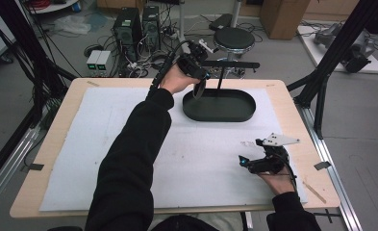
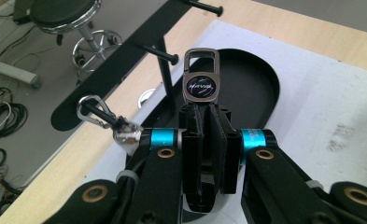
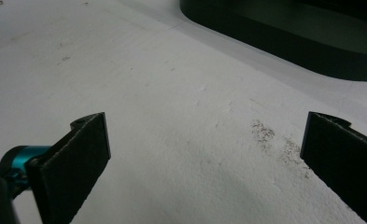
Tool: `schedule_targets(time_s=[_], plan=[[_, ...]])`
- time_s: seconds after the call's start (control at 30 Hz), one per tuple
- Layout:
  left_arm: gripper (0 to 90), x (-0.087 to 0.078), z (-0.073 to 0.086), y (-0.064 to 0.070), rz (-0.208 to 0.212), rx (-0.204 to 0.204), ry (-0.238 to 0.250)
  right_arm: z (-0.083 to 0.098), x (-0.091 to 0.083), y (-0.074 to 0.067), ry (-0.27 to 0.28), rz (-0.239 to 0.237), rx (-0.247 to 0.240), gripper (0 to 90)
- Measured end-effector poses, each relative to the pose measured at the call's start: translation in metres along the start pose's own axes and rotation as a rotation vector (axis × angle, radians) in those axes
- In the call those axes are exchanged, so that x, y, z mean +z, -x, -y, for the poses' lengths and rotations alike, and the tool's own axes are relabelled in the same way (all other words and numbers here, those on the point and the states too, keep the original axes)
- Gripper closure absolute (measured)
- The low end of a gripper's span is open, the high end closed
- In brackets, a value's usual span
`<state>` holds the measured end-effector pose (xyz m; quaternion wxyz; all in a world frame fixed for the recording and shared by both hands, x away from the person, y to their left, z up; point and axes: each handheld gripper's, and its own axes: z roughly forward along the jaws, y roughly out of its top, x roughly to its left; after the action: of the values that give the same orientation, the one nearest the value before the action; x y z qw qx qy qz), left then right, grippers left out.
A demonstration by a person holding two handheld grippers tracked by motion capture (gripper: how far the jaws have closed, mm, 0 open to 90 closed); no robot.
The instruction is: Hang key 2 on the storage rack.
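Carrying a key fob in my left gripper, jaws clamped on its lower end, I hold it up over the left end of the tray, just in front of the rack. I judge the step to be hanging it: its metal loop faces the pegs, and a carabiner already hangs on the peg nearest me. Next I would need to line the loop up with a free peg and slide it on before letting go, with little room for a tilted approach. My right gripper rests released on the white mat, nothing between its jaws. Hard to make out: the fob's gripped end is hidden between the pads, the rack's far end is cut off, and from the high view my left hand covers the fob almost wholly.
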<state>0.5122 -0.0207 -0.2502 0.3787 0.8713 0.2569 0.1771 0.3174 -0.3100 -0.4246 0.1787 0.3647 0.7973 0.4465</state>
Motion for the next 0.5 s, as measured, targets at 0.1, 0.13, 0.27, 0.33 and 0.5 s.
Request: schedule_targets(time_s=[0.1,0.13,0.27,0.33,0.5], plan=[[83.3,0.007,0.001,-0.003,-0.011,-0.005,0.018,0.001,0.000,0.001,0.001,-0.003,0.009,0.8],[83.3,0.010,0.002,-0.003,-0.022,-0.011,0.025,0.001,0.000,0.002,0.002,-0.001,0.012,0.8],[83.3,0.019,0.004,-0.003,-0.035,-0.010,0.051,0.001,0.000,0.001,-0.002,-0.001,0.014,0.8],[83.3,0.022,0.004,-0.002,-0.042,-0.008,0.059,0.000,-0.001,0.001,0.002,-0.002,0.008,0.8],[83.3,0.032,0.005,0.002,-0.067,0.010,0.047,0.001,-0.001,0.001,0.004,-0.002,0.014,0.8]])
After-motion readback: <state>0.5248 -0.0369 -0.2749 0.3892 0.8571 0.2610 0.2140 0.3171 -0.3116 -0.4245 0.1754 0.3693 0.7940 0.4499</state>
